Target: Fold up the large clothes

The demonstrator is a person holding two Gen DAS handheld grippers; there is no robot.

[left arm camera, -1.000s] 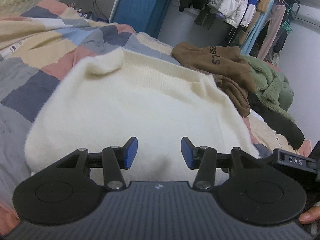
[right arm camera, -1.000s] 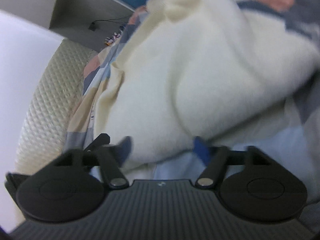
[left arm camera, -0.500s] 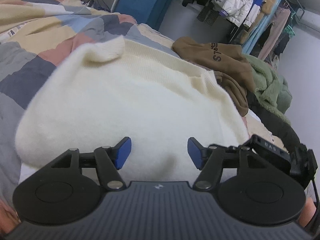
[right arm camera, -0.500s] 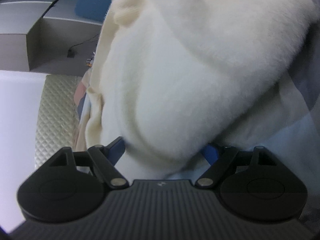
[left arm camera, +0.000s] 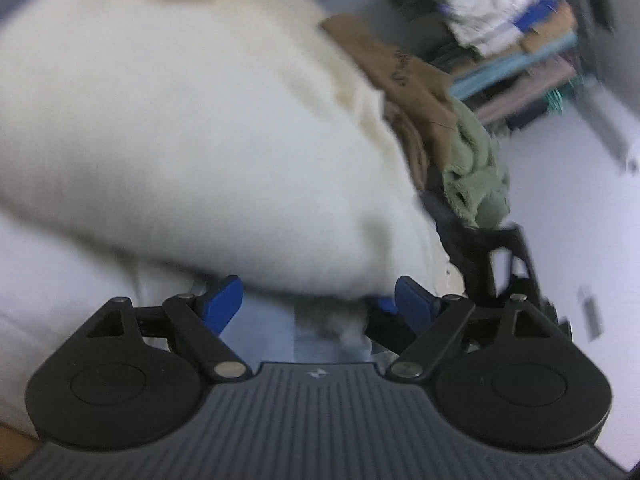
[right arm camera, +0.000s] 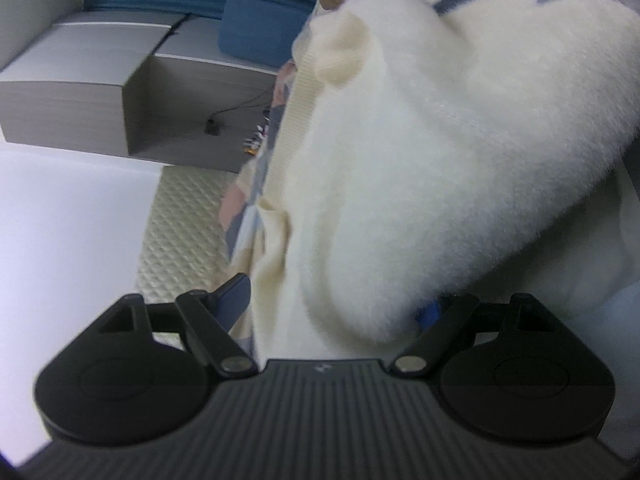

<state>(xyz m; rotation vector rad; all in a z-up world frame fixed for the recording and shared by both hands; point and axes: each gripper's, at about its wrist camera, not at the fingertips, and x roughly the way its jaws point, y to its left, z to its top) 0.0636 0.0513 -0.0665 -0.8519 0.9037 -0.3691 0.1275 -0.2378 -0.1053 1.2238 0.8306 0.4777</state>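
Note:
A fluffy cream sweater lies folded in a thick bundle on the patchwork bedspread. My left gripper sits low at the bundle's near edge. Its jaws are opening, the blue pads stand wide apart, and the sweater's lower edge hangs just over the gap without being pinched. My right gripper is at another side of the same sweater. It is wide open, and the bulging fold sits between its fingers and covers most of the right pad. The picture in the left wrist view is blurred.
A brown hoodie and a green fleece are heaped behind the sweater, with hanging clothes beyond. Part of a black gripper frame shows at the right of the left wrist view. A quilted headboard and grey cabinet lie left.
My left gripper has dropped toward the sweater's near edge, rolled, and its pads have spread wider. The right gripper has rolled and moved closer, so the fold now sits between its fingers.

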